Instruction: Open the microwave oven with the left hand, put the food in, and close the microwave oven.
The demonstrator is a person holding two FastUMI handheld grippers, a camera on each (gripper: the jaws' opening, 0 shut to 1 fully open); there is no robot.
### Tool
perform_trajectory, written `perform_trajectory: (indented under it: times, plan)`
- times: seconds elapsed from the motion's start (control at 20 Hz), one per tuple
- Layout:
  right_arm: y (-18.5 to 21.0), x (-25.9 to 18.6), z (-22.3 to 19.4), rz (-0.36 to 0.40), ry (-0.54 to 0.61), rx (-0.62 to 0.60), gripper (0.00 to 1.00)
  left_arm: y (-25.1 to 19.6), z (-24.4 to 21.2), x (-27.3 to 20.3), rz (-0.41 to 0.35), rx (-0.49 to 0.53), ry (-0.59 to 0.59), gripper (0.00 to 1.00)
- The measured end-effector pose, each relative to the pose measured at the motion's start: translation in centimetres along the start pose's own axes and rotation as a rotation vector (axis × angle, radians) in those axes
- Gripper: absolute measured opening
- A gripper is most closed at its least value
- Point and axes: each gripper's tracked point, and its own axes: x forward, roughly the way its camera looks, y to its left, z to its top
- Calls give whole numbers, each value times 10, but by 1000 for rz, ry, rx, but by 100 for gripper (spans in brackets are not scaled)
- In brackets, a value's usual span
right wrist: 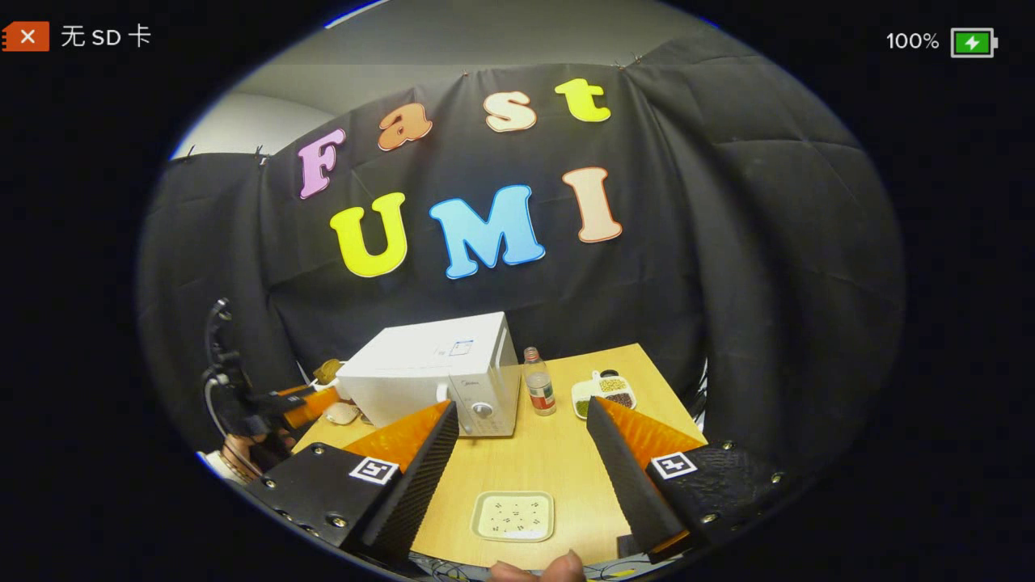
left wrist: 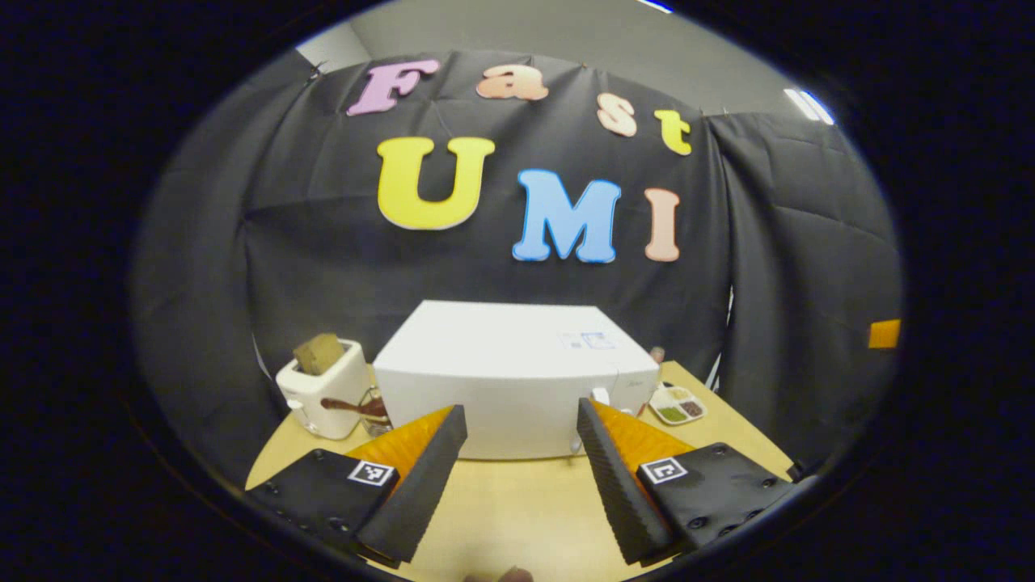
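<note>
A white microwave oven [left wrist: 517, 380], its door closed, stands on the wooden worktop [left wrist: 517, 501] straight ahead of the left tool [left wrist: 521, 461], whose 2 fingers are spread wide with nothing between them. The right tool [right wrist: 521, 461] hangs equally released above a small pale tray [right wrist: 514, 516] lying on the worktop between and just below its fingertips, which is likely the food to go inside, though what it carries is too faint to make out. The oven looks heavy and rigid enough to stay put when pulled; its door should swing stiffly, and the likeliest hold is the small pale handle [right wrist: 443, 394] beside the control dial [right wrist: 483, 411], seen left of the right tool's left finger. In the left gripper view the left tool's right finger partly covers that handle, so its exact shape stays uncertain. The tray appears light, shallow and probably slippery, best pinched at its rim. Left of the oven stand a toaster [left wrist: 323, 388] and, to its right, a bottle [right wrist: 539, 381] and a sectioned dish [right wrist: 603, 394].
</note>
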Motion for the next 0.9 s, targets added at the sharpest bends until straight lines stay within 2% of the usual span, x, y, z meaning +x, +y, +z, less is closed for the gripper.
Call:
perform_trajectory:
  times: [0.2,0.4,0.65,0.75,0.9]
  plan:
    - [-15,-10,40,-4,-86,-61,98,-32,115,-80,-2,-88,-224,94]
    - [-19,-22,84,-15,-194,-127,98,-63,177,-159,33,-122,-339,93]
    - [0,-51,137,27,-318,-110,97,-86,216,-233,96,-31,-409,93]
    - [11,-60,148,31,-361,-134,97,-86,210,-249,124,-23,-406,93]
    - [41,-55,134,68,-347,-197,98,-78,176,-262,127,-54,-341,93]
